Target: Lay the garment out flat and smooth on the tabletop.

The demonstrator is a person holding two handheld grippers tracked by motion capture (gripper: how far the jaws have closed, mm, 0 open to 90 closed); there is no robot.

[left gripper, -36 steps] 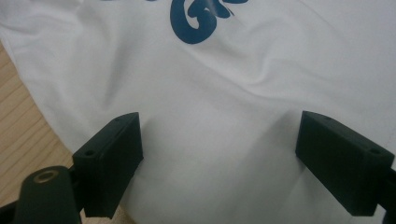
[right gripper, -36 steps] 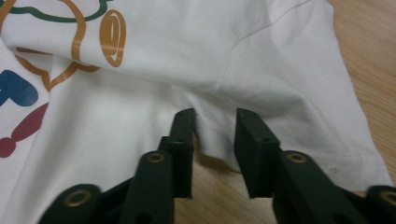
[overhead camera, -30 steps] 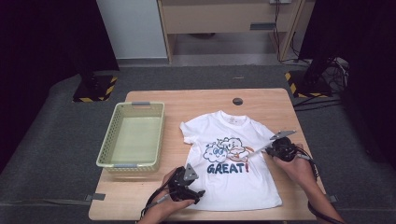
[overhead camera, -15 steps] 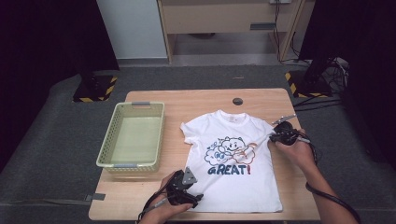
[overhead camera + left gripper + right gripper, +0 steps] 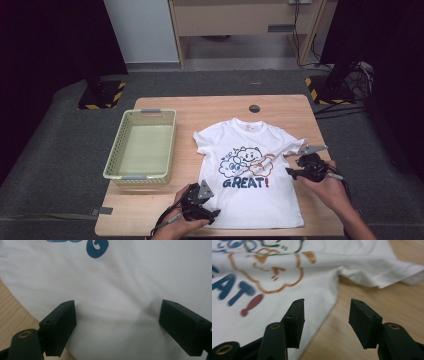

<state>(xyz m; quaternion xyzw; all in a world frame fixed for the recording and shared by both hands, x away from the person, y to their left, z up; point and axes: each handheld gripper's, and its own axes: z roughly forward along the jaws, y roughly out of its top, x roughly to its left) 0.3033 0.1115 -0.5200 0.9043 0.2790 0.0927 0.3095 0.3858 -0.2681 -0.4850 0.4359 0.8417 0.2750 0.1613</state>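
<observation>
A white T-shirt with a cartoon print and the word GREAT! lies flat, face up, on the wooden table. My left gripper rests at the shirt's near left hem. It is open, and its jaws stand wide over the white cloth without pinching it. My right gripper sits at the shirt's right side, just below the spread sleeve. Its jaws have just been opening and hold nothing. One jaw is over the shirt's side edge, the other over bare wood.
A pale green plastic basket stands on the table's left part with nothing inside. A small dark round spot marks the table behind the collar. Dark floor surrounds the table, with a wooden cabinet at the back.
The right gripper went out to the right sleeve, then drew back toward the near side with its jaws apart. The sleeve now lies spread out. The left gripper stayed put.
</observation>
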